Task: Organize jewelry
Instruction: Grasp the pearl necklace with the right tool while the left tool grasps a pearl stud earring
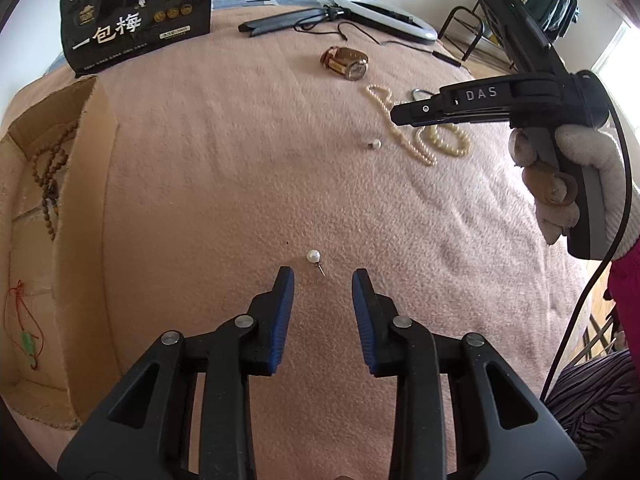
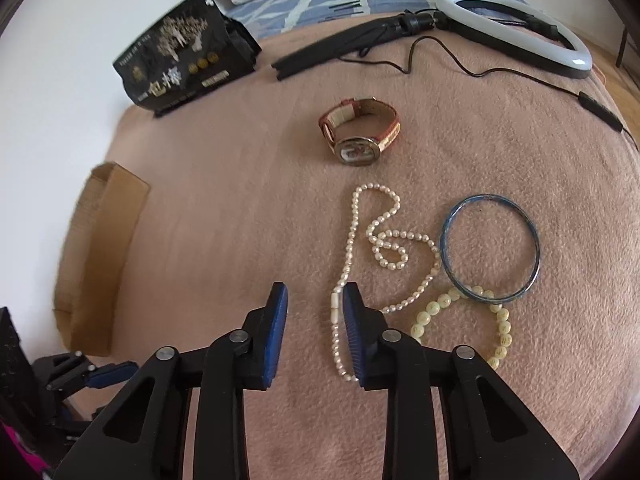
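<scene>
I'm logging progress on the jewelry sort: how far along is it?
Done: brown beads and a red-cord pendant lie in the box. In hand: nothing; the left gripper hangs open over a pearl stud. Left: second stud, necklace, watch, bangle, bracelet.

We lose part of the pearl necklace point(image 2: 370, 236) behind the right gripper's point(image 2: 315, 294) blue pad, so we cannot tell whether pad and strand touch. In the left wrist view the same gripper's body crosses that necklace and covers its middle. The cream bead bracelet point(image 2: 464, 320) runs under the blue bangle point(image 2: 490, 247) and behind the gripper's frame. The cardboard box point(image 1: 80, 200) is cut by the picture's left edge; the red cord point(image 1: 18, 320) and its green charm are too small for us to identify. The person's gloved hand point(image 1: 568, 176) runs out of frame at the right.
</scene>
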Demonstrator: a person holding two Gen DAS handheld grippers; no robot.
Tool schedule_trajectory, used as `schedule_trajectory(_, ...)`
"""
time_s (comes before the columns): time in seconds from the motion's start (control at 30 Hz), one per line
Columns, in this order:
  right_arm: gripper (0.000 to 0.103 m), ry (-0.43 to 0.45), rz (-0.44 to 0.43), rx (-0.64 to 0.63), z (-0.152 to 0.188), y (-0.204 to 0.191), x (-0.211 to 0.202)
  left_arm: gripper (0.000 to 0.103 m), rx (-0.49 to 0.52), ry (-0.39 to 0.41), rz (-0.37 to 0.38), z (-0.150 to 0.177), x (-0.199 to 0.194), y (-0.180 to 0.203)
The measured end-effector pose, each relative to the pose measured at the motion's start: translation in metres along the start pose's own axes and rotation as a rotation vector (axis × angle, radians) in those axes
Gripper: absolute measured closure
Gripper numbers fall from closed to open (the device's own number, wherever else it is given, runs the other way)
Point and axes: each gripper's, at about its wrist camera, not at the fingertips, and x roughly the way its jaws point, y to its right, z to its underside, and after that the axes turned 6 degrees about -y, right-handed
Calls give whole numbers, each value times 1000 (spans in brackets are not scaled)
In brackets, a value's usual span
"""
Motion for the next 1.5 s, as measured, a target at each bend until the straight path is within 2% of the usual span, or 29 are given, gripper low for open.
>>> schedule_trajectory(0.43,88,-20,73,-36,-6,-1,18,77,28,-17,-34,-6,24,-2)
schedule_trajectory(0.8,99,-24,124,-64,-8,-8,25,96,87,-15,-88,-11,36,3)
schedule_trajectory(1.1,100,30,78,-29,-7,-5,4,97,68,26,-77,-11,15,0)
schedule_trajectory(1.5,100,165,18,-19,0,-21,-62,97,29,137,-39,-12,-43,-1)
